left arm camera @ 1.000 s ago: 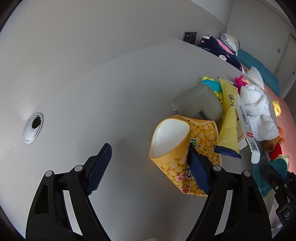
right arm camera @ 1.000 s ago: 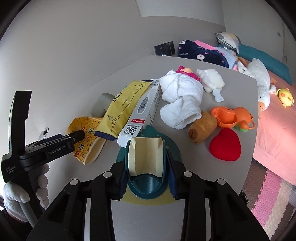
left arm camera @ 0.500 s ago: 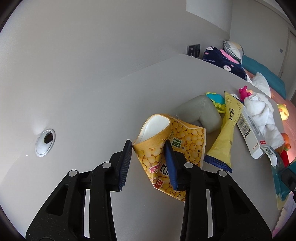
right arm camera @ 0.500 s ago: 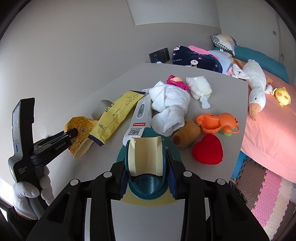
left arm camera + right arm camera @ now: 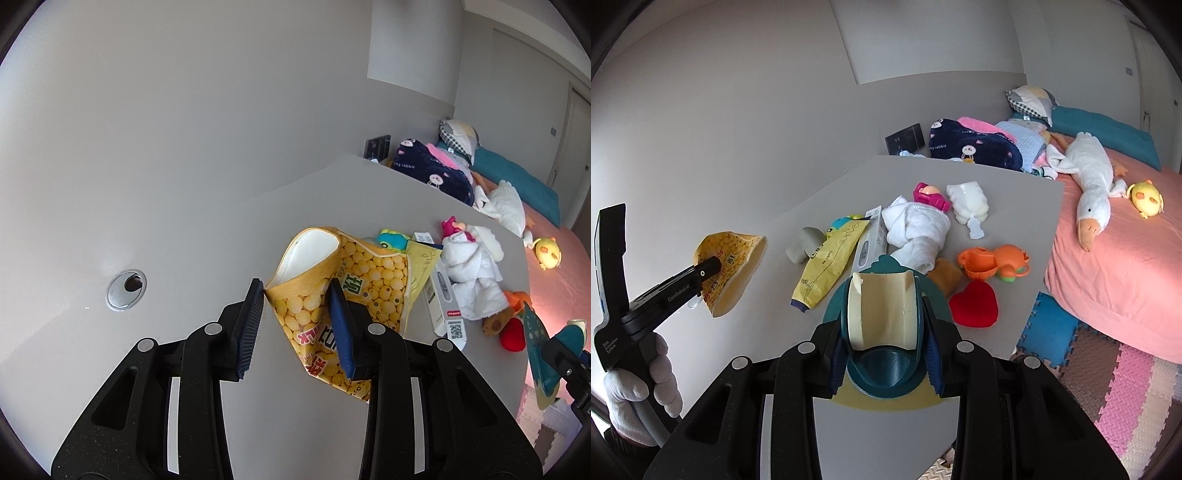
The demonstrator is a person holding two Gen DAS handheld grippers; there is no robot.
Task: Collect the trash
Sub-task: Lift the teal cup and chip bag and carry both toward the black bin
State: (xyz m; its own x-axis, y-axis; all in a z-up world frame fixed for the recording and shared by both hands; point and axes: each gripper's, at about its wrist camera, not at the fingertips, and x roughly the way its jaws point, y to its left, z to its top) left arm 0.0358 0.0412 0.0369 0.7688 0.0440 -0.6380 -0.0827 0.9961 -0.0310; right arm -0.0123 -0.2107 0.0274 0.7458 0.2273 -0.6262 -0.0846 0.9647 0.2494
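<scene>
Yellow snack bag [image 5: 325,291], open-mouthed, white-lined

snack bag [image 5: 332,295] print partly behind tool finger, box [image 5: 445,306] lettering illegible

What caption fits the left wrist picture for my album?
Left hand-held gripper pinching an open yellow snack bag above the grey table, toys beyond.

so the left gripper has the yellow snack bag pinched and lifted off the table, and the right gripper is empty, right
Not quite. The left gripper does have the yellow snack bag pinched and lifted off the table, but the right gripper is not empty: the right wrist view shows it shut on a teal and cream dustpan.
</scene>
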